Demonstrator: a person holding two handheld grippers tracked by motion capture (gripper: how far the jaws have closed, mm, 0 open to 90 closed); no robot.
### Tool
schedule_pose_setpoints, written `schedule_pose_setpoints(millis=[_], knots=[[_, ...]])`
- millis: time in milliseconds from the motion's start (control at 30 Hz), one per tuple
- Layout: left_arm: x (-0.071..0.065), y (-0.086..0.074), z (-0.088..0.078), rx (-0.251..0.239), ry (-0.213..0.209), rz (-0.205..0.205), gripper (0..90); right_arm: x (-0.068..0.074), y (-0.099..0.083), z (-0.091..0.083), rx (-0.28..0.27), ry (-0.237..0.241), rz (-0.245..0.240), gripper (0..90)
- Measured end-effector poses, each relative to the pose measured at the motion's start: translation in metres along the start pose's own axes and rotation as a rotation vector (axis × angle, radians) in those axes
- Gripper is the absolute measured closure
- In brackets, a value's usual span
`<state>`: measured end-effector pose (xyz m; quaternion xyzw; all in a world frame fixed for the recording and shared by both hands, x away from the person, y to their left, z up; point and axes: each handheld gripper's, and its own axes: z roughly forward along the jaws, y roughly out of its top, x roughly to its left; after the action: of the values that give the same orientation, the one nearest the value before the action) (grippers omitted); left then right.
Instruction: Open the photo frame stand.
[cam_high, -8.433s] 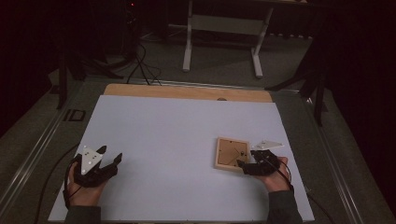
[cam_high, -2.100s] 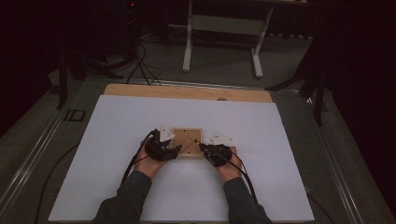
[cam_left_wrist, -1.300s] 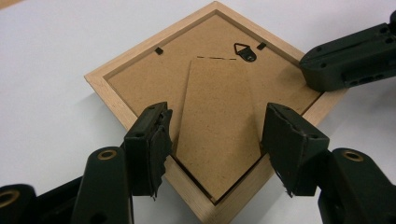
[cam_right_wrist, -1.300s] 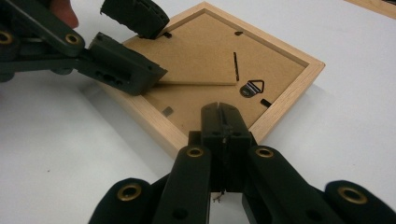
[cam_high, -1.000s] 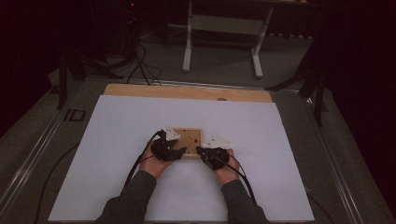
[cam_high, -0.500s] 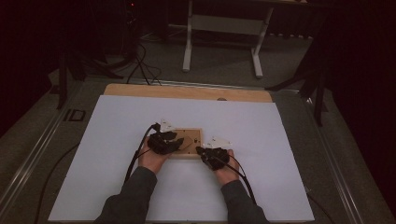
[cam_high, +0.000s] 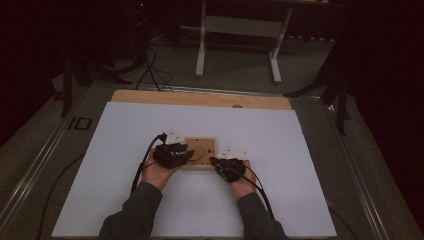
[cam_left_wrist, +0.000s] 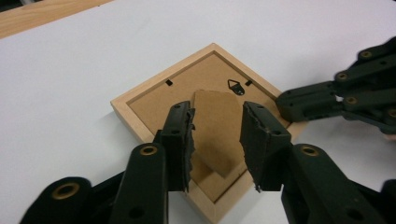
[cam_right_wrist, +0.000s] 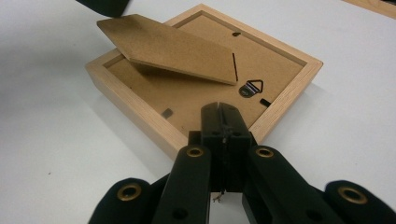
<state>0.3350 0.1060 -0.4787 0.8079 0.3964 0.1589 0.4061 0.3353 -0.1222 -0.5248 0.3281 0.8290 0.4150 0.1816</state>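
Item: picture frame (cam_high: 201, 153), light wood, lying face down near the middle of the white table (cam_high: 310, 165), between the two hands. Its brown backing board (cam_right_wrist: 201, 100) is facing up, with a small metal hanger (cam_right_wrist: 251, 87) near one edge.

Part in hand: cardboard stand (cam_right_wrist: 168, 46), hinged to the backing, now tilting up off the board at its free, pointed end.

Left gripper (cam_left_wrist: 217, 140): hovering above the frame, jaws straddling the stand with a gap showing on each side. The jaws have just been closing, with the stand between them, but the pads are not yet pressing on it.

Right gripper (cam_right_wrist: 223, 122): jaws closed together with nothing between them, the tip resting at the frame's wooden edge just by the hanger, apparently pinning the frame down.

Step in hand, as judged: swinging the stand open while the frame is being steadied.

Handling notes:
- The right tip is best kept bearing on the wood edge, so the frame is not lifting with the stand.
- The left jaws are best closing on the stand's side edges near the free end, away from the hinge.
- The cardboard is likely creasing easily, so a light grip and a slow lift along the hinge's arc are advisable.
- Twisting sideways is risking a torn hinge.
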Motion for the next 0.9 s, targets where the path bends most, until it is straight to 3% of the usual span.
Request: schedule_pose_setpoints(millis=[167, 200, 267, 567, 600, 900], knots=[[-0.003, -0.008, -0.006, 0.025, 0.017, 0.037, 76.4, 0.000, 0.000, 0.000, 0.000, 0.002, 0.000, 89.9], [-0.003, -0.012, -0.008, 0.035, 0.016, 0.038, 85.1, 0.000, 0.000, 0.000, 0.000, 0.000, 0.000, 89.9], [-0.003, -0.015, -0.008, 0.048, 0.013, 0.031, 89.2, 0.000, 0.000, 0.000, -0.001, 0.000, 0.001, 89.9], [-0.003, -0.026, -0.006, 0.094, 0.028, 0.041, 89.6, 0.000, 0.000, 0.000, -0.003, -0.001, -0.001, 89.9], [-0.002, -0.028, -0.003, 0.103, 0.026, 0.027, 89.5, 0.000, 0.000, 0.000, -0.003, -0.003, -0.002, 89.9], [-0.003, -0.021, 0.007, 0.092, -0.003, 0.008, 89.2, 0.000, 0.000, 0.000, -0.004, -0.001, -0.002, 89.9]])
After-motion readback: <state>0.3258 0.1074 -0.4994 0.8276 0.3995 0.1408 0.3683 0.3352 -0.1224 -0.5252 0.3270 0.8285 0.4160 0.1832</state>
